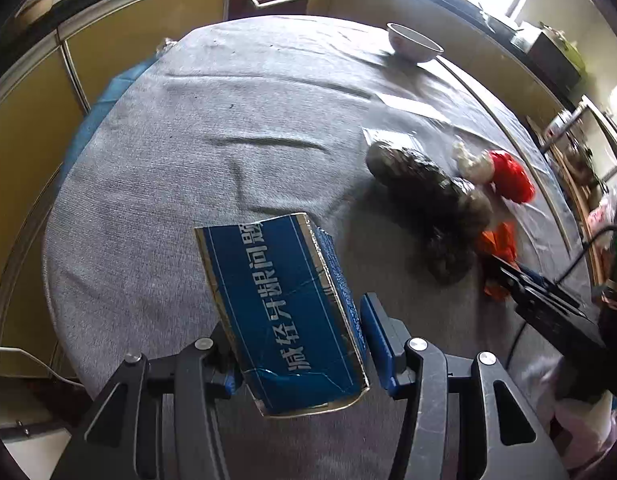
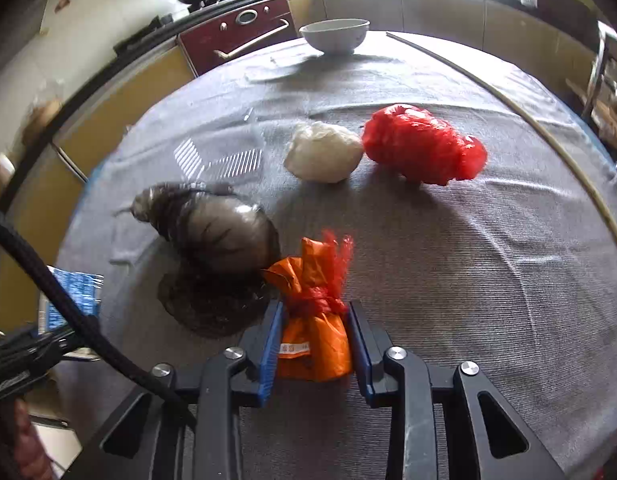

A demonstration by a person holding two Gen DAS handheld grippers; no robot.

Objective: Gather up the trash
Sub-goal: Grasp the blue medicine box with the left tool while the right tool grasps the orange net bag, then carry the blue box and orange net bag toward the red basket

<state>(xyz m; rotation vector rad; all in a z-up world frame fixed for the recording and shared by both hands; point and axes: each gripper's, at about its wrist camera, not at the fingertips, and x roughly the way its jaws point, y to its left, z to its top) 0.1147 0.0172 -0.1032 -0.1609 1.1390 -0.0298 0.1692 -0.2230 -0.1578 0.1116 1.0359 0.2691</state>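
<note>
My left gripper point(image 1: 298, 344) is shut on a flattened blue carton with white Chinese writing point(image 1: 284, 312), held above the grey tablecloth point(image 1: 188, 140). My right gripper point(image 2: 314, 340) is shut on an orange packet tied with red netting point(image 2: 314, 320). A dark see-through plastic bag point(image 2: 216, 232) lies just left of the packet; it also shows in the left wrist view point(image 1: 428, 196). A white crumpled wad point(image 2: 324, 152) and a red plastic bag point(image 2: 420, 144) lie further back. The right gripper shows in the left wrist view point(image 1: 548, 300).
A white bowl point(image 2: 334, 34) stands at the table's far edge. A thin pale stick point(image 2: 528, 120) lies along the right side. Yellow cabinets point(image 1: 140, 28) and a dark red oven point(image 2: 236, 36) stand beyond the table. A black cable point(image 2: 68, 304) crosses the lower left.
</note>
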